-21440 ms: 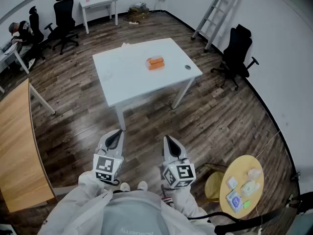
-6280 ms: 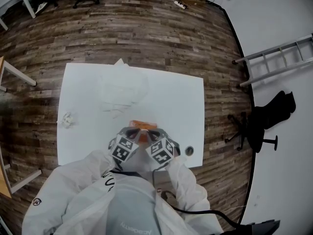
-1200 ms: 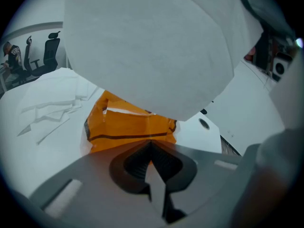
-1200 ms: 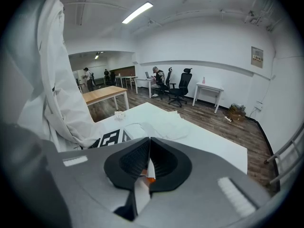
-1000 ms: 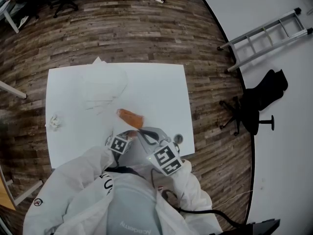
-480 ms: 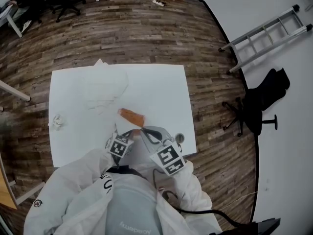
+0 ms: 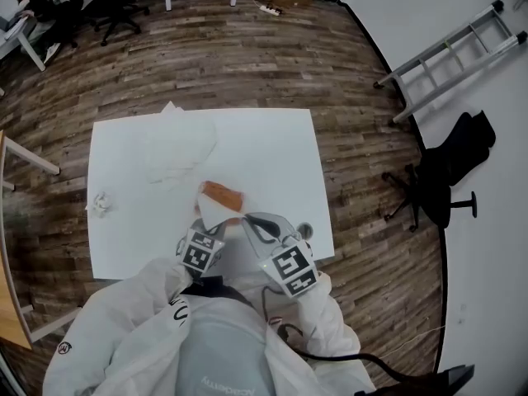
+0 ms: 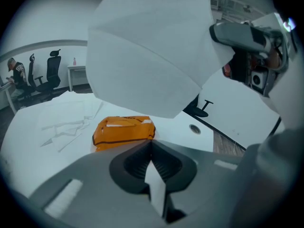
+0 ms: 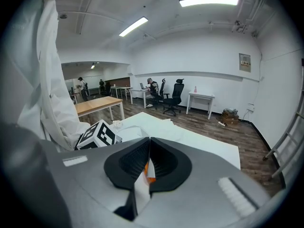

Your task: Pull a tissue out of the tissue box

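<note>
The orange tissue box (image 7: pixel 223 194) lies on the white table (image 7: pixel 272 155), just beyond both grippers. In the left gripper view the box (image 8: pixel 123 130) sits past the fingertips. My left gripper (image 8: pixel 151 144) is shut on a white tissue (image 8: pixel 147 56), which spreads wide above the jaws. A strip of the same tissue (image 9: pixel 141 186) is pinched in my right gripper (image 9: pixel 148 144), also shut. From the head view the tissue (image 7: pixel 214 211) hangs between the left gripper (image 7: pixel 216 223) and the right gripper (image 7: pixel 247 219), near the box's front edge.
A loose heap of flat tissues (image 7: pixel 177 143) lies at the table's far left, and a crumpled one (image 7: pixel 101 202) near the left edge. A round cable hole (image 7: pixel 305 231) sits by the near right corner. A ladder (image 7: pixel 450 48) and an office chair (image 7: pixel 450 167) stand off to the right.
Both grippers have lifted a little, the left one more, and the white tissue between them now shows spread above the box. The box has stayed in place.
</note>
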The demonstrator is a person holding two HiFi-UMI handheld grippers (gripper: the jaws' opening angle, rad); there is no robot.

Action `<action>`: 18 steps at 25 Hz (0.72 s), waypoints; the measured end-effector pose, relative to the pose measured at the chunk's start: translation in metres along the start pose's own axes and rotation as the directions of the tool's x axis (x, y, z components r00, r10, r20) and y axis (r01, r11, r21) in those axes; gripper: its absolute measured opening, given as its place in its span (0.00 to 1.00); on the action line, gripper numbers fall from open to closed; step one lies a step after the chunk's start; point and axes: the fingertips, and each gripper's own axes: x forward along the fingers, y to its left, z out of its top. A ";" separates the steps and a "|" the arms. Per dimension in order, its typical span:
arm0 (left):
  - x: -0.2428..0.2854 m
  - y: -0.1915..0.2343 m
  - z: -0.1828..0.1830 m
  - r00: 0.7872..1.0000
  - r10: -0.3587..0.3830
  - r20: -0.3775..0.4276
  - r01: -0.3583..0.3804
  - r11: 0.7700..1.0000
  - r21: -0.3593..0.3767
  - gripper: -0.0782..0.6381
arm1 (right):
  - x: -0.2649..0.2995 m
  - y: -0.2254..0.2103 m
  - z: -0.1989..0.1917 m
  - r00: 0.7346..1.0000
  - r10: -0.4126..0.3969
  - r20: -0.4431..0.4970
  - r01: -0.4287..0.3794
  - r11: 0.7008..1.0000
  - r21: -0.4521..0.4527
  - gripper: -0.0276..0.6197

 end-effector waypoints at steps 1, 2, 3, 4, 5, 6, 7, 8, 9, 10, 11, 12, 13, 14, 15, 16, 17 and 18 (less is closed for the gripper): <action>-0.003 0.000 0.001 1.000 0.008 0.007 -0.008 1.000 0.009 0.11 | -0.002 -0.001 -0.001 1.000 -0.003 0.006 0.003 1.000 0.004 0.05; -0.006 0.001 0.001 1.000 0.015 0.013 -0.015 1.000 0.015 0.11 | -0.003 -0.003 -0.001 1.000 -0.007 0.013 0.007 1.000 0.010 0.05; -0.010 0.002 0.001 1.000 0.021 0.018 -0.021 1.000 0.017 0.11 | -0.003 -0.003 -0.001 1.000 -0.011 0.019 0.011 1.000 0.017 0.05; -0.015 0.004 0.000 0.999 0.025 0.022 -0.025 0.999 0.019 0.11 | -0.004 -0.003 -0.001 1.000 -0.016 0.025 0.015 1.000 0.025 0.05; -0.019 0.005 -0.001 0.999 0.028 0.024 -0.029 0.999 0.021 0.11 | -0.005 -0.003 -0.002 0.999 -0.021 0.031 0.020 0.999 0.033 0.05; -0.022 0.006 -0.003 0.999 0.031 0.026 -0.032 0.999 0.025 0.11 | -0.006 -0.002 -0.002 0.999 -0.026 0.036 0.024 0.999 0.040 0.05; -0.025 0.008 -0.004 0.999 0.035 0.027 -0.035 0.999 0.033 0.11 | -0.007 -0.002 -0.002 0.999 -0.032 0.041 0.030 0.999 0.043 0.05; -0.028 0.010 -0.004 0.999 0.039 0.029 -0.040 0.998 0.043 0.11 | -0.009 -0.002 -0.002 0.998 -0.040 0.045 0.037 0.998 0.046 0.05; -0.030 0.013 -0.005 0.999 0.044 0.031 -0.045 0.998 0.053 0.11 | -0.011 -0.001 -0.002 0.998 -0.048 0.048 0.046 0.998 0.048 0.05; -0.033 0.016 -0.006 0.998 0.048 0.032 -0.050 0.997 0.060 0.11 | -0.012 -0.001 -0.001 0.997 -0.057 0.051 0.054 0.997 0.051 0.05; -0.036 0.020 -0.008 0.998 0.051 0.034 -0.053 0.997 0.062 0.11 | -0.013 0.000 -0.001 0.996 -0.067 0.053 0.064 0.996 0.055 0.05; -0.040 0.023 -0.010 0.998 0.054 0.035 -0.056 0.996 0.063 0.11 | -0.014 0.001 -0.001 0.996 -0.077 0.053 0.074 0.995 0.060 0.05; -0.043 0.027 -0.011 0.998 0.056 0.037 -0.058 0.996 0.064 0.11 | -0.016 0.002 -0.002 0.995 -0.089 0.053 0.085 0.994 0.064 0.05; -0.047 0.029 -0.011 0.998 0.056 0.043 -0.059 0.996 0.065 0.11 | -0.018 0.003 -0.002 0.994 -0.101 0.052 0.097 0.993 0.069 0.05; -0.050 0.030 -0.011 0.997 0.055 0.049 -0.058 0.996 0.068 0.11 | -0.020 0.004 -0.003 0.992 -0.114 0.051 0.110 0.991 0.073 0.05; -0.055 0.032 -0.011 0.997 0.054 0.055 -0.058 0.996 0.072 0.11 | -0.022 0.006 -0.003 0.990 -0.128 0.051 0.124 0.989 0.077 0.05; -0.059 0.034 -0.012 0.997 0.052 0.060 -0.057 0.996 0.075 0.11 | -0.023 0.008 -0.003 0.988 -0.143 0.051 0.139 0.987 0.080 0.05; -0.064 0.037 -0.014 0.997 0.050 0.064 -0.055 0.995 0.077 0.11 | -0.025 0.010 -0.003 0.986 -0.158 0.049 0.153 0.985 0.083 0.05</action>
